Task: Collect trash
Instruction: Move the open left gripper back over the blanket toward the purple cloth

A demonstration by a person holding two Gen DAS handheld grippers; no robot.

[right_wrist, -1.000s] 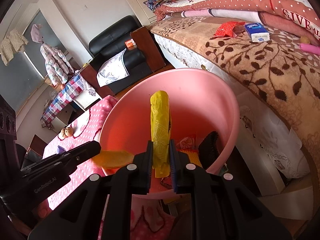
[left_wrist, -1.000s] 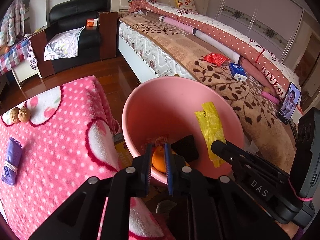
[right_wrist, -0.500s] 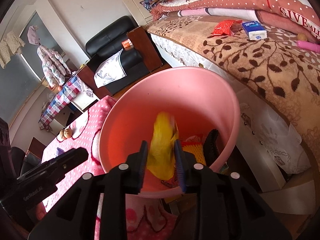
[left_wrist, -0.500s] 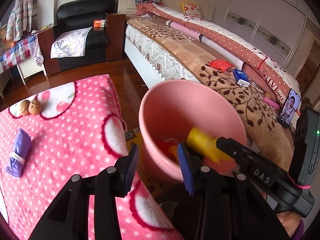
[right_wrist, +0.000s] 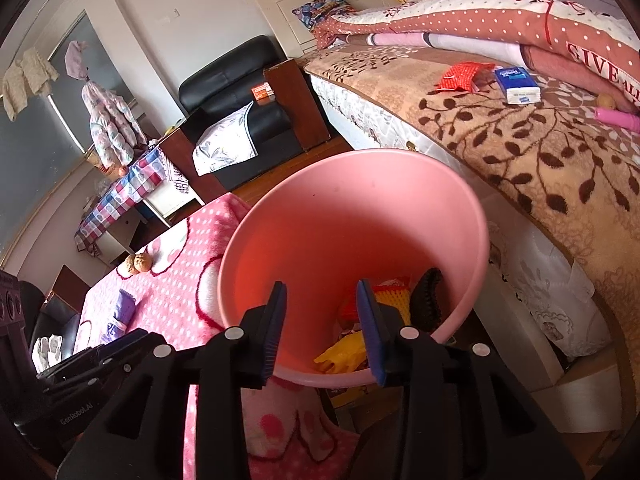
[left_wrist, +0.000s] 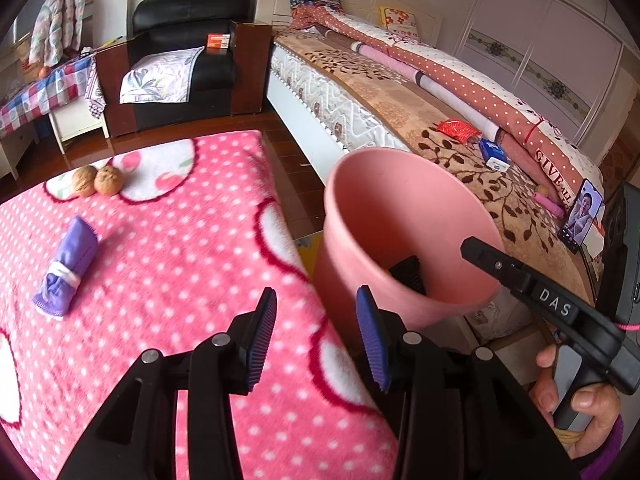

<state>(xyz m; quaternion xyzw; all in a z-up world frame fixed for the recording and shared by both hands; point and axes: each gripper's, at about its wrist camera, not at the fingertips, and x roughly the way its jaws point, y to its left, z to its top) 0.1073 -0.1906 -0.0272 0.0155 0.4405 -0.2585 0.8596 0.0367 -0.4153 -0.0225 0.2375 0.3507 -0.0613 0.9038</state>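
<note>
A pink bin (left_wrist: 400,200) (right_wrist: 352,220) stands between the pink dotted table (left_wrist: 160,260) and the bed. In it lie a yellow wrapper (right_wrist: 340,356), red and yellow packaging (right_wrist: 384,292) and a black piece (right_wrist: 426,296) (left_wrist: 408,274). My right gripper (right_wrist: 320,286) hangs over the bin's near rim, its jaws opening with nothing between them. My left gripper (left_wrist: 316,290) stands open and empty over the table's edge beside the bin. A purple rolled cloth (left_wrist: 66,268) and two walnuts (left_wrist: 98,182) lie on the table.
On the bed (right_wrist: 540,160) lie a red packet (right_wrist: 464,76), a blue tissue pack (right_wrist: 518,86), a pink tube (right_wrist: 616,118) and a phone (left_wrist: 580,222). A black armchair (left_wrist: 188,52) and a checked side table (left_wrist: 40,88) stand farther back. A hand (left_wrist: 580,396) holds the right gripper's handle.
The right gripper let go of the yellow wrapper, which dropped into the bin. The left gripper opened over the bin, then shifted left to the table's edge.
</note>
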